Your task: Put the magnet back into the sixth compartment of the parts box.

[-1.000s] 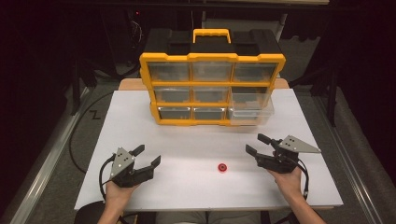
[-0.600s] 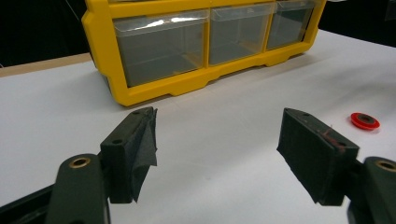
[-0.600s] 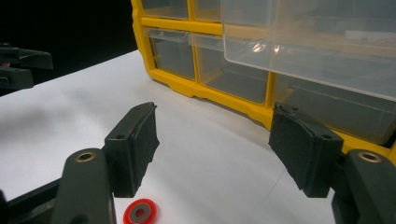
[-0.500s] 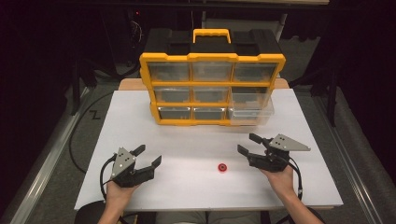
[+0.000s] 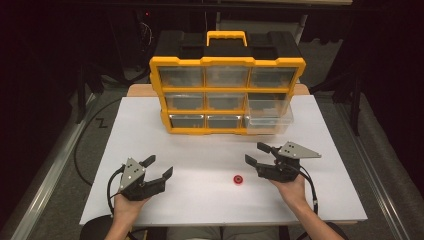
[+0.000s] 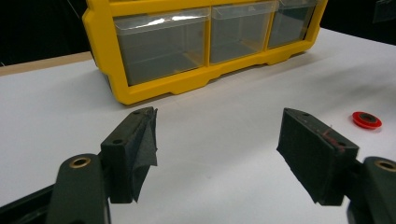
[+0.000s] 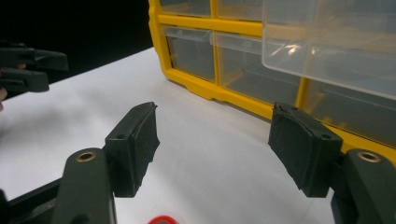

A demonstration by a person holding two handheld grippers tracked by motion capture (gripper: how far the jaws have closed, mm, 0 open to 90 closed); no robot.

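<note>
High view: a small red ring lies flat on the white table, in the open stretch between the two grippers and nearer the right one. The right gripper sits just beside it, jaws spread wide and holding nothing, tips pointing left toward the table's middle. The left gripper is well apart from the ring on the other side, also released — its jaws gape with bare table between them. Behind both stands a yellow organizer with clear drawers and a black top; its lower right drawer is pulled out over the table. Left gripper view shows the ring off beyond the right-hand jaw, touching neither pad, with the organizer's bottom row ahead. Right gripper view catches only a red sliver of the ring at the bottom edge, below the gap between the open jaws — the pulled-out drawer looms at upper right.
</note>
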